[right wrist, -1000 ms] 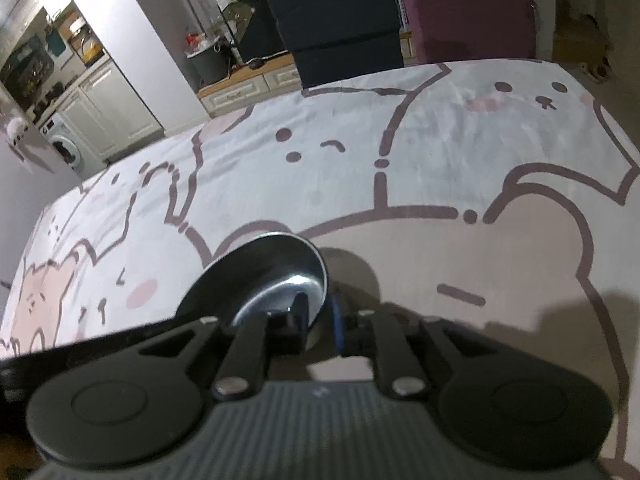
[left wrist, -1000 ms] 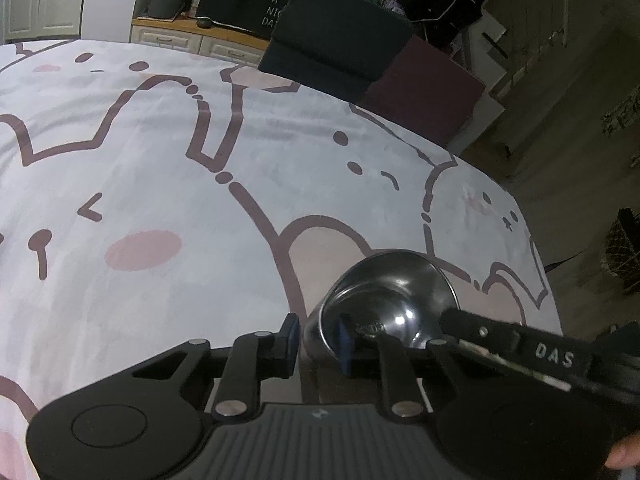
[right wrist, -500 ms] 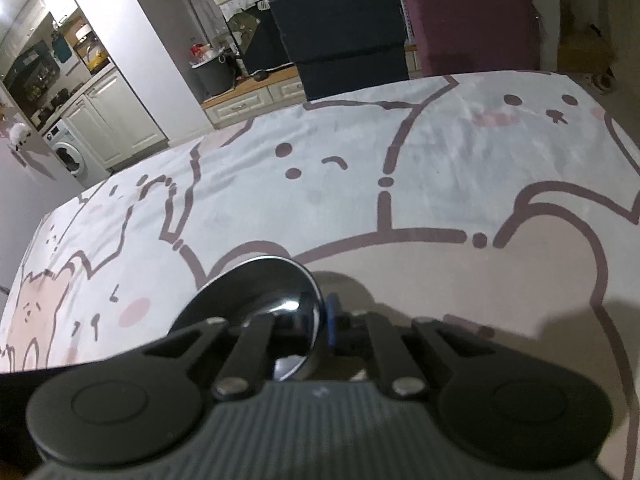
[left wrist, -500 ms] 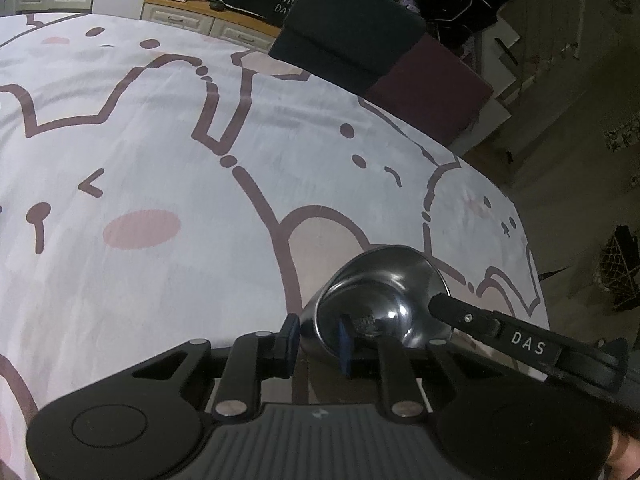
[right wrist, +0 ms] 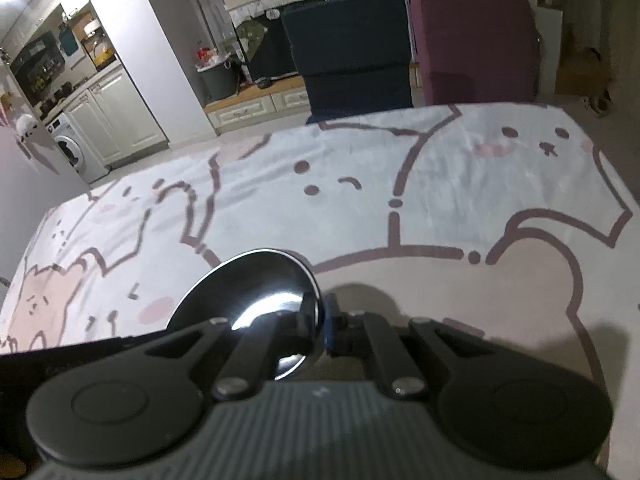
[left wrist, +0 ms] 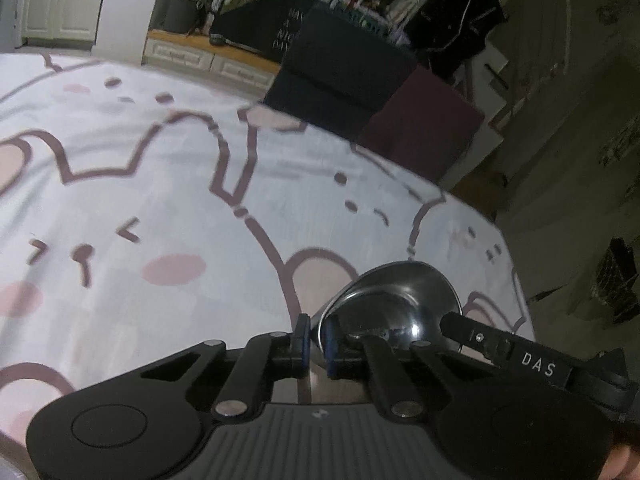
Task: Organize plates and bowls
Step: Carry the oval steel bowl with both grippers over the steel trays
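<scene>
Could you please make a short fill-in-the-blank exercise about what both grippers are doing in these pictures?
1. Both grippers pinch the rim of one shiny metal ____.
2. The left gripper and the right gripper hold it from ____ sides.
3. The cloth underneath is printed with cartoon ____.
4. Beyond the cloth stands a dark blue seat next to a ____ one.

Missing words: bowl; opposite; animals; purple

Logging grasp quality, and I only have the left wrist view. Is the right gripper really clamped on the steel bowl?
Observer: Yes. The right gripper is shut on the steel bowl, with its pads pinching the rim.
Operator: Is the bowl off the cloth?
Observer: I cannot tell, because the gripper hides the bowl's underside. A dark shadow does lie on the cartoon-print cloth just right of the bowl.
</scene>
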A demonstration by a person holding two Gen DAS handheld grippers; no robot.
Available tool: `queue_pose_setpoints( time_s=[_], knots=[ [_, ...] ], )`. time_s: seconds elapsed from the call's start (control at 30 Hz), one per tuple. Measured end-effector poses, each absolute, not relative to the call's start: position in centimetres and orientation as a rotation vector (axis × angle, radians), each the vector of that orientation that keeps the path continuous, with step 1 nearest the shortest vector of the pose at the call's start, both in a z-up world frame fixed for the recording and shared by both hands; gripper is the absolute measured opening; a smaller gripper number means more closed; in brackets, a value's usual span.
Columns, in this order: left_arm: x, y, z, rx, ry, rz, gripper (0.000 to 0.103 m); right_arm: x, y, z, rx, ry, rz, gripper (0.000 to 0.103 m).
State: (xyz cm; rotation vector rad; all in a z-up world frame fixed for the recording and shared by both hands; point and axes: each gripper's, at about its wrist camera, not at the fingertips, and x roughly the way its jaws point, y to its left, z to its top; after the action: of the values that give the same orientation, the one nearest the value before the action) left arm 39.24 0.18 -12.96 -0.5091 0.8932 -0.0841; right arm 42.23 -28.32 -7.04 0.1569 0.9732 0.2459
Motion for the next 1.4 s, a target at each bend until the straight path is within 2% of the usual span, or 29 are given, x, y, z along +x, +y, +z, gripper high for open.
queue_pose_setpoints(
  time_s=[0.3,0.6,0.97,1.4],
  knots=[
    [33.6,5.0,-8.2,-0.515,0.804,-0.018,0.007,37.6,-24.7,-2.3,0.200,0.880,0.310,0.005],
    [27.6,10.6,-6.8,-0.515,0.820,0.083,0.006,33.7,-18.5,-0.8,0.225,0.894,0.389,0.006],
    [21.7,16.3,-7.7,-0.529,0.903,0.205,0.007,29.9,-10.3,-2.2,0.121,0.968,0.514,0.005],
    [19.7,19.0,-10.3,-0.497,1.013,0.265,0.007,26.8,-5.5,-5.6,0.067,1.126,0.573,0.005]
  ],
)
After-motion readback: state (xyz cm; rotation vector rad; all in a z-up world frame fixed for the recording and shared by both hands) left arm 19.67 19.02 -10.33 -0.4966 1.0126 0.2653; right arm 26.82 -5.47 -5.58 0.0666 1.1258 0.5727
